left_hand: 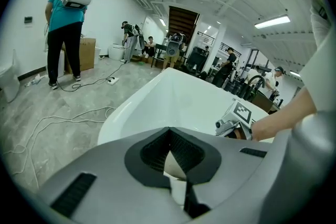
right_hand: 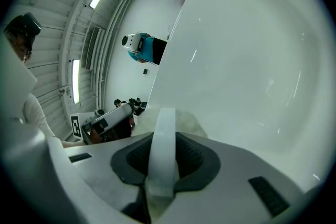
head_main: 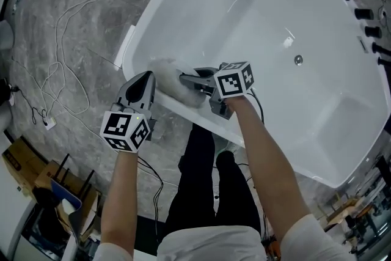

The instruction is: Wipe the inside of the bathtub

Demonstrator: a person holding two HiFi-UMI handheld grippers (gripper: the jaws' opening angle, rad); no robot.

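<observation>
The right gripper point(head_main: 190, 79) is clamped on the white strap point(right_hand: 161, 139) of a fluffy white pad point(head_main: 168, 73) at the near rim of the bathtub point(head_main: 293, 3), the pad mostly hidden behind its jaws, while the left gripper point(head_main: 143, 84), tips together and empty, sits just outside the rim.

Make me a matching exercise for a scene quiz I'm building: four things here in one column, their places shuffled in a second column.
Things:
1. fluffy white pad
2. drain
3. white cables
4. black fittings

Places:
a. on the grey floor
b. in the bottom of the bathtub
c. along the bathtub's far edge
d. in the right gripper, by its strap

Pairs: 1-d, 2-b, 3-a, 4-c
</observation>
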